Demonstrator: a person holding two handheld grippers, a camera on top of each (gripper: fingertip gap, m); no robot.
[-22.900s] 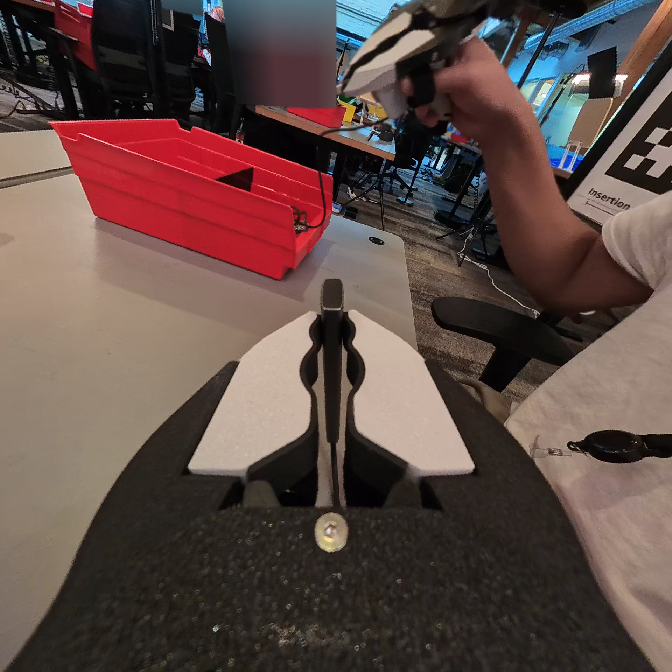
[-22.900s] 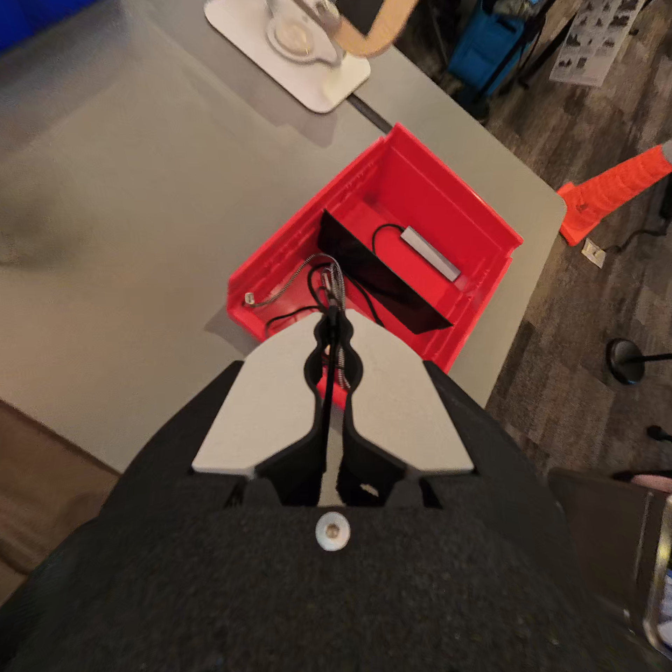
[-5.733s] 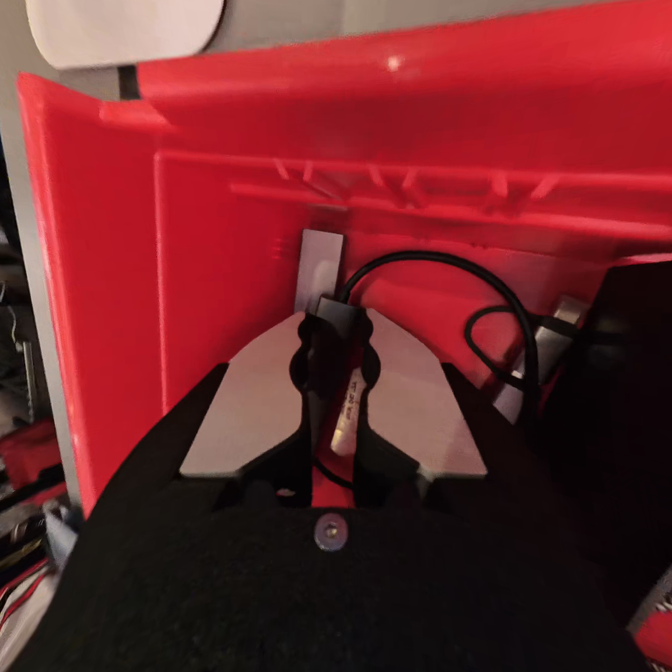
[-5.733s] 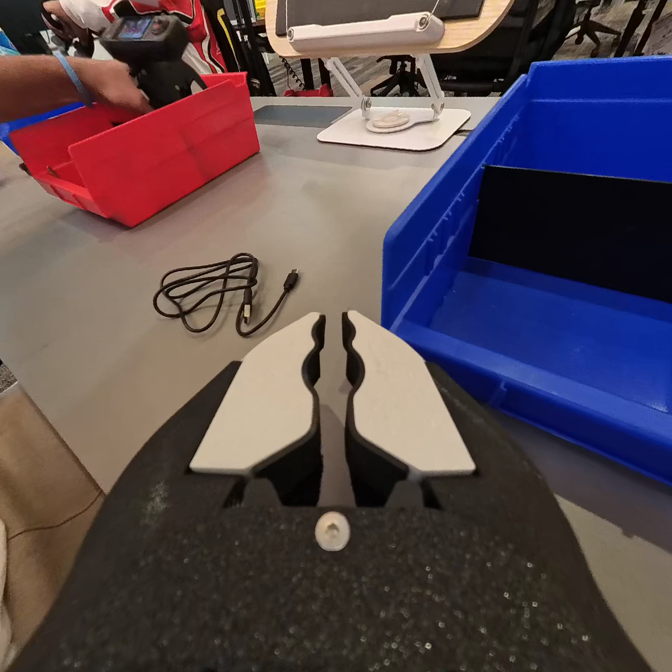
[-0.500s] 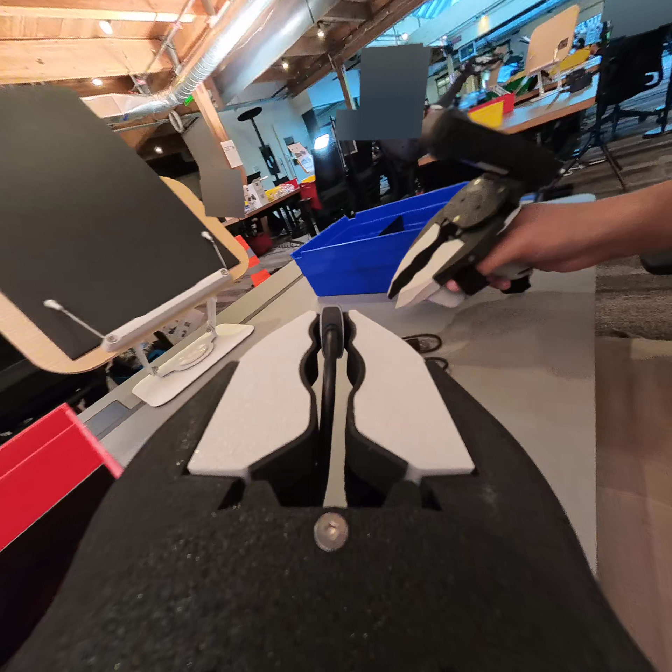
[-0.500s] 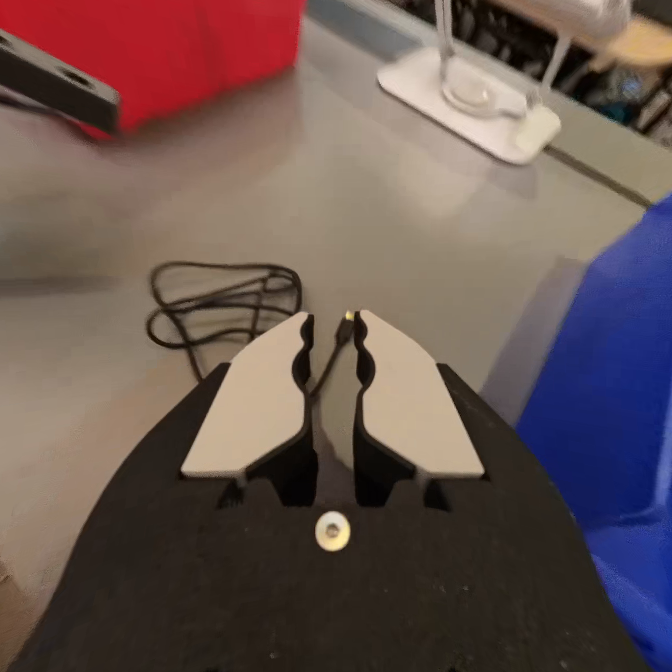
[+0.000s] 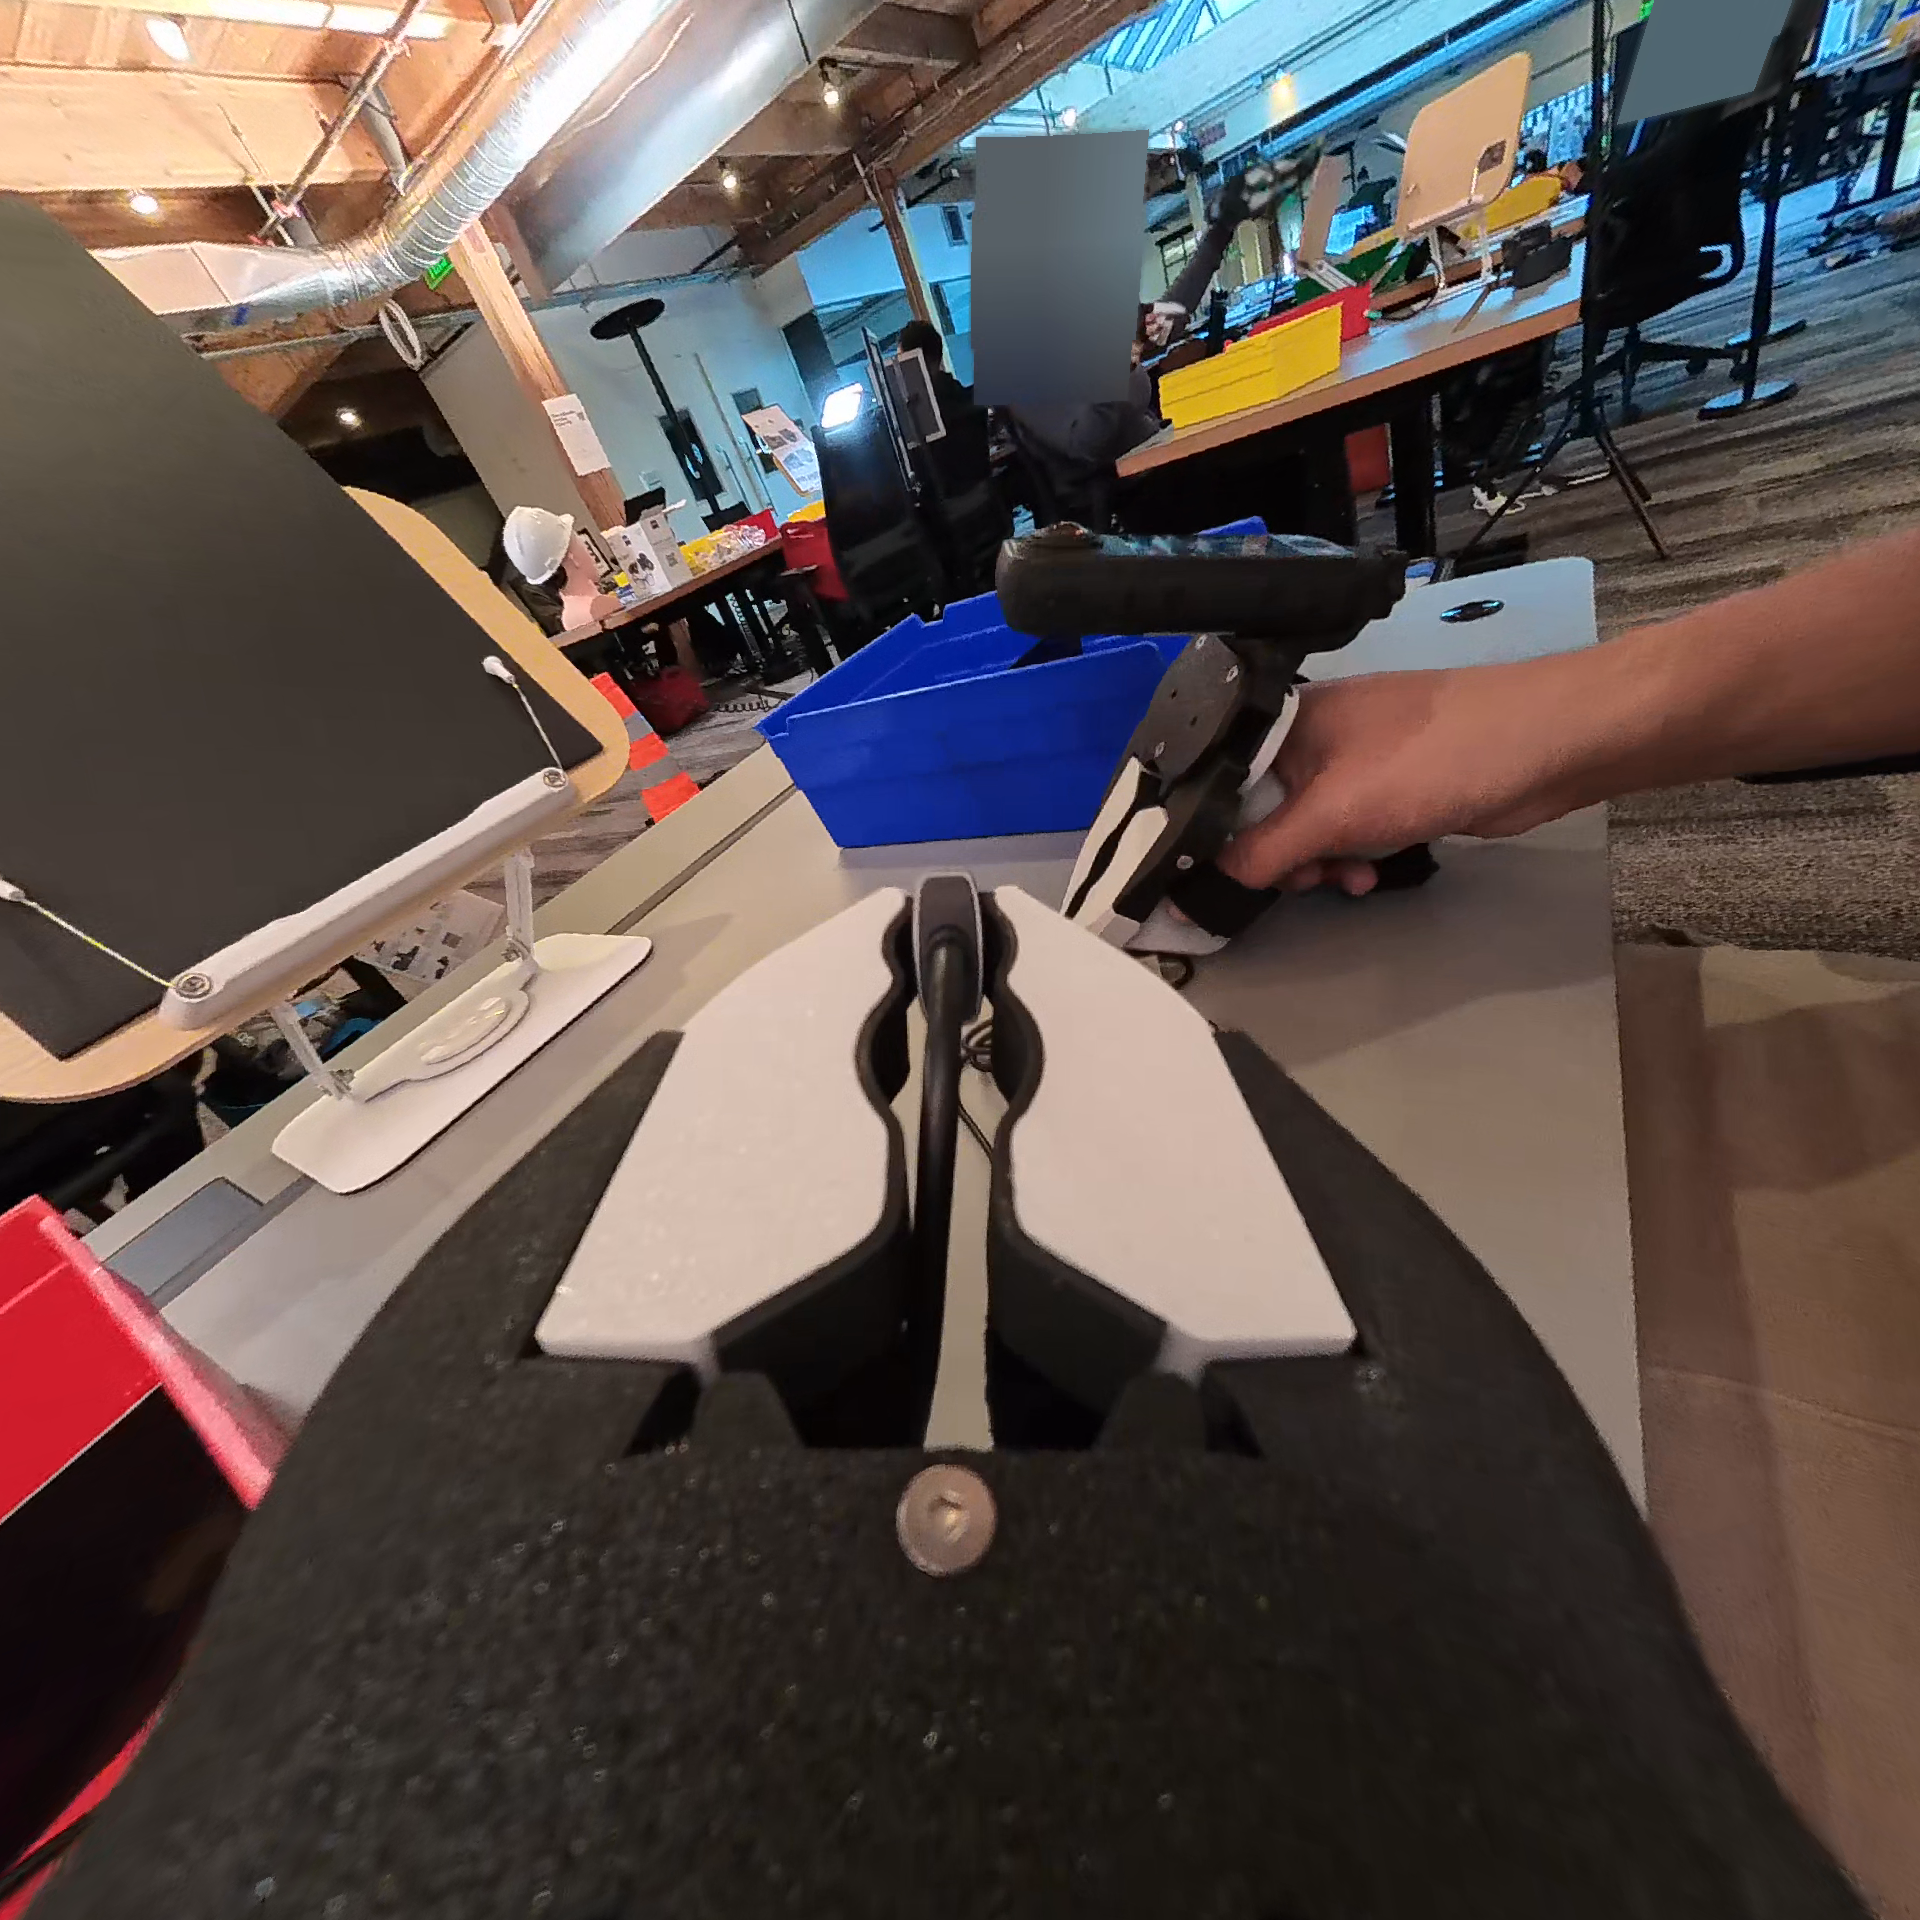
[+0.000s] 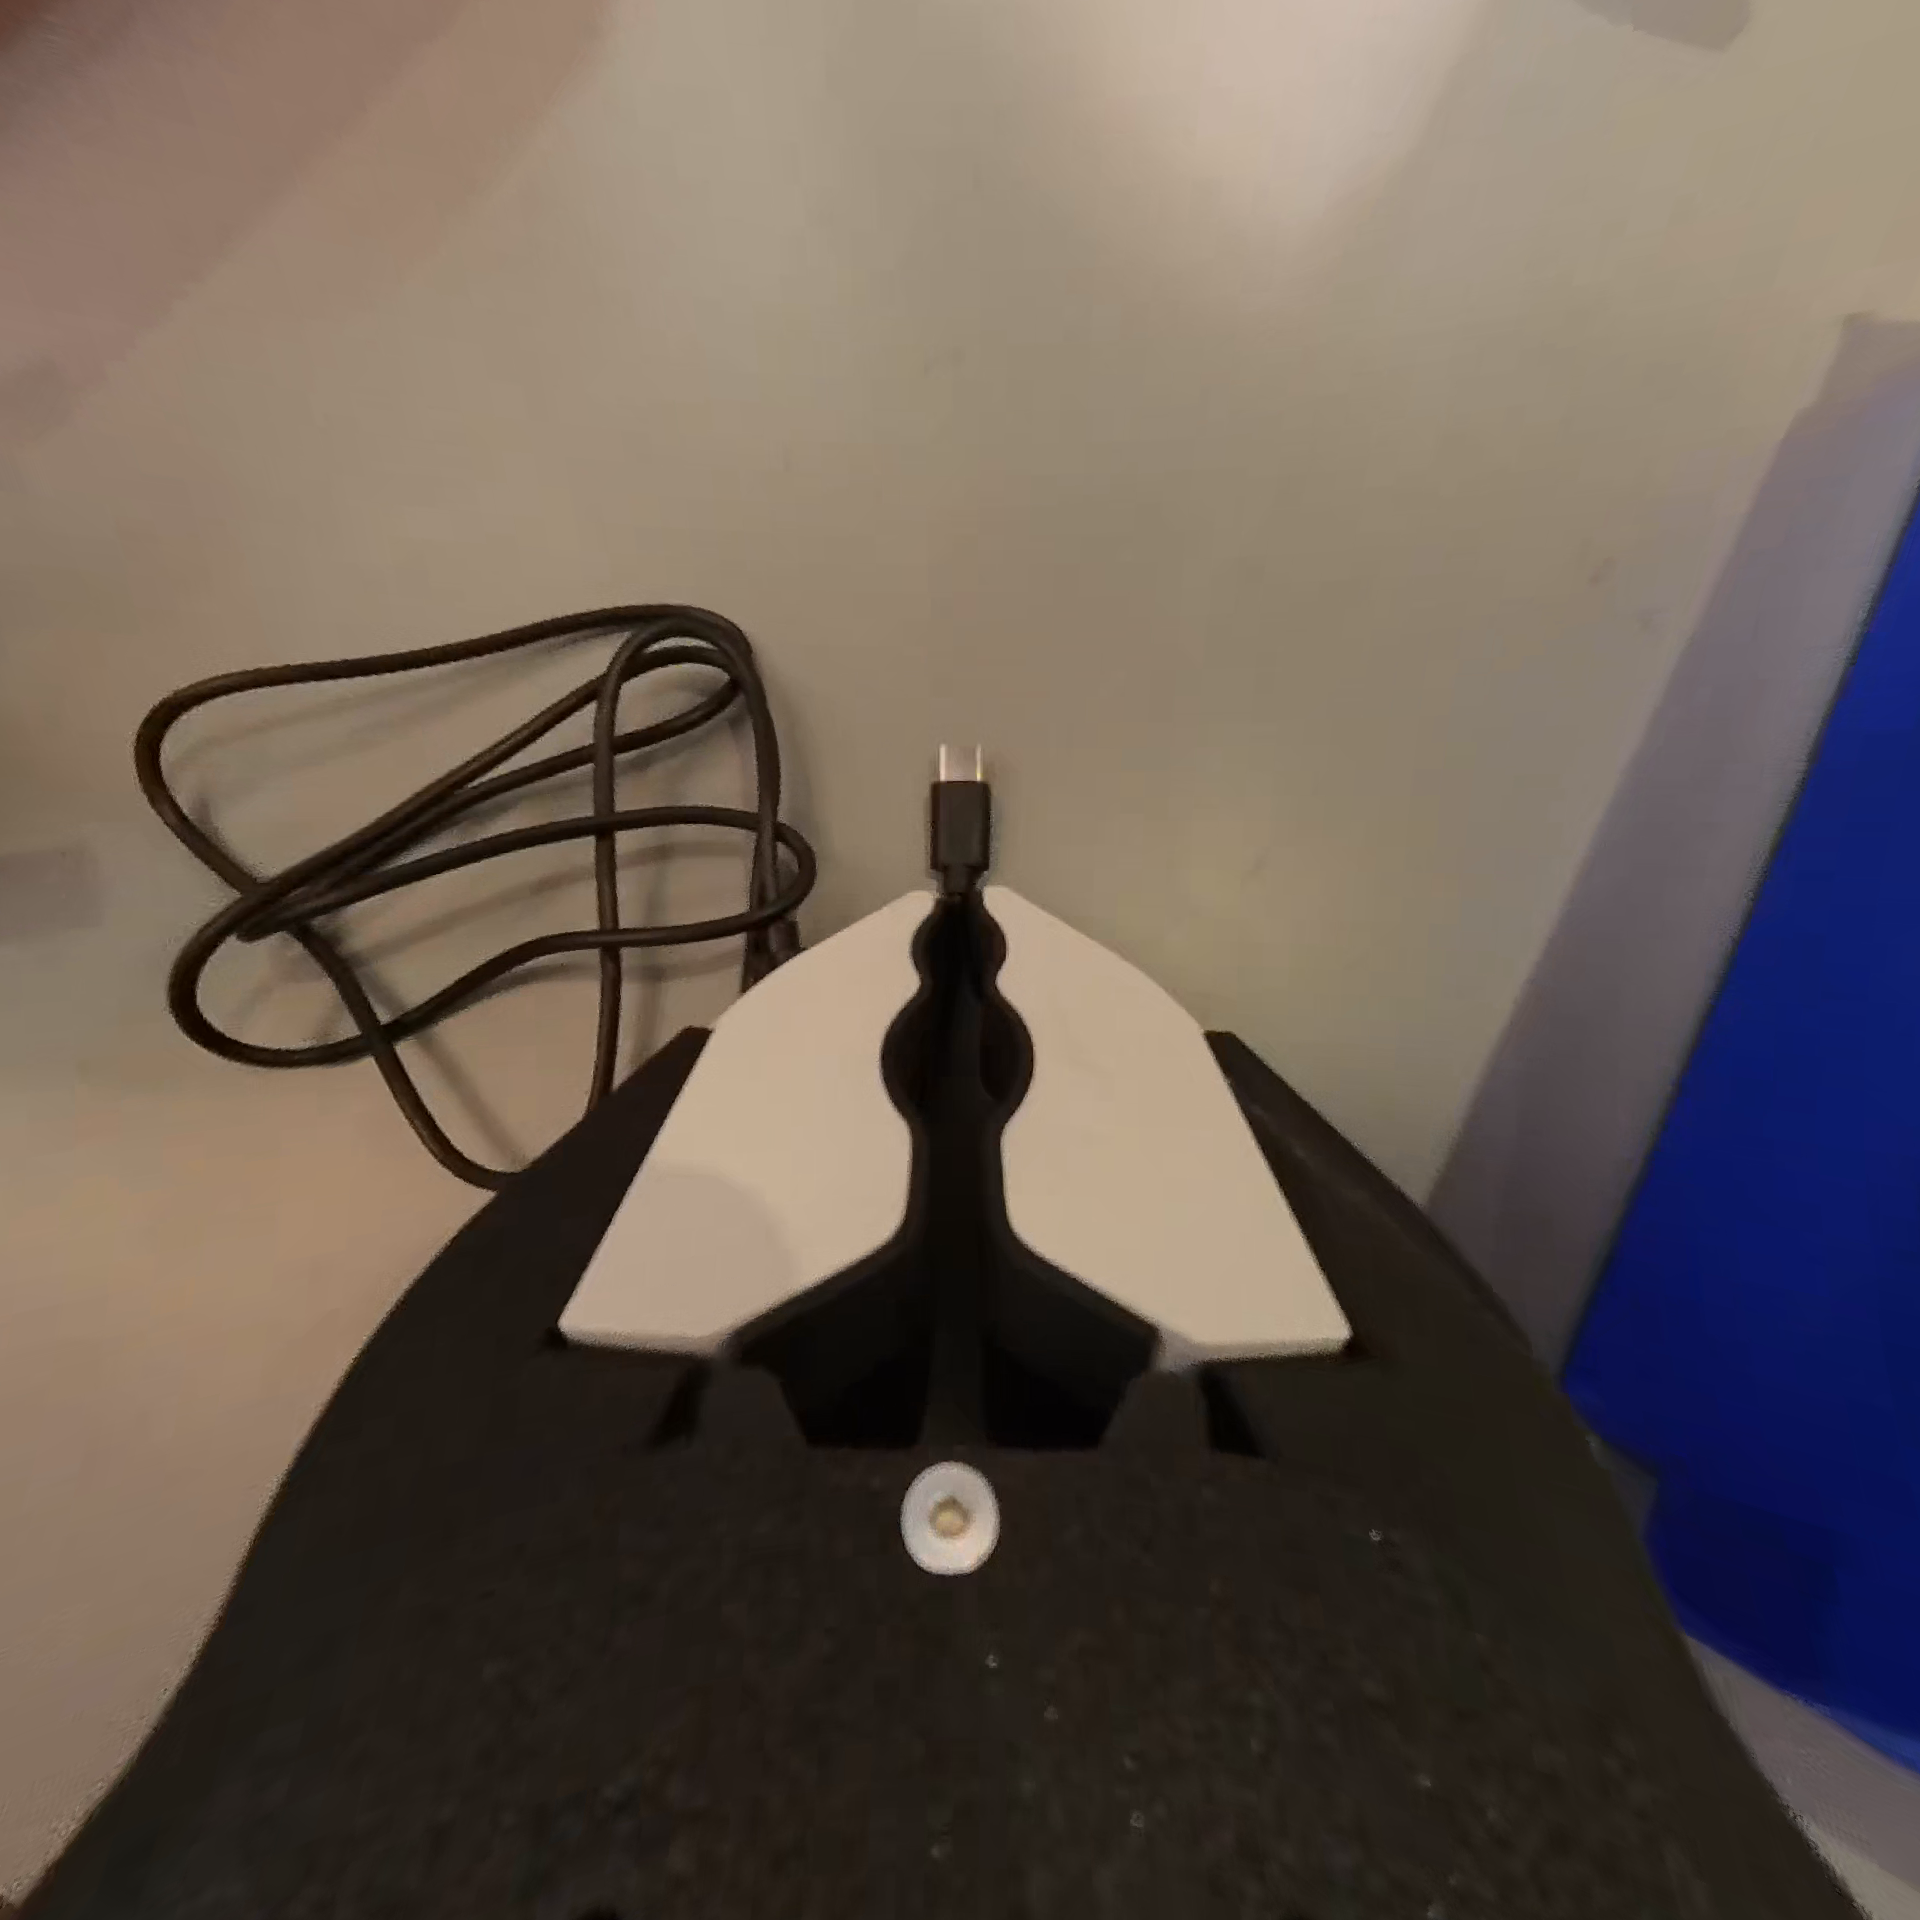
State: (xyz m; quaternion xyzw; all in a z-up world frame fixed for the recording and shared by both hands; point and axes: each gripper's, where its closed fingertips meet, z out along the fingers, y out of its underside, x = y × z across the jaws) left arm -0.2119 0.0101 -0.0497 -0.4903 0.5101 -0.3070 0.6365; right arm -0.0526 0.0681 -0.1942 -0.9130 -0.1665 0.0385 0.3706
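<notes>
L gripper (image 7: 948,914): we see the fingers closed down on a black cable (image 7: 940,1039). Its moulded plug end pokes out at the fingertips, and the cord runs back along the slot between the pads toward the cam. Grip sits just behind the plug, prob. so the end stays stiff and points fwd. The gripper is held above the grey table (image 7: 1403,1039), aimed roughly level across it.

R gripper (image 8: 961,914): fingers nearly together, pinching a second black cable (image 8: 468,883) right behind its plug (image 8: 961,816). The plug's metal tip projects past the fingertips, straight ahead, just over the table surface. The rest of this cable lies in loose loops on the table, to the left of the fingers; one strand passes under the gripper body. Holding at the neck likely keeps the tip steerable while the slack stays put.

Outward, L view: R gripper is tilted tip-down at the table, held by a hand (image 7: 1382,790). Behind it sits a blue bin (image 7: 935,748). To the left, a black board on a white stand (image 7: 457,1049). A red bin (image 7: 62,1340) corner shows at lower left.

Outward, R view: the blue bin wall fills the right edge, near the gripper but apart from it.
</notes>
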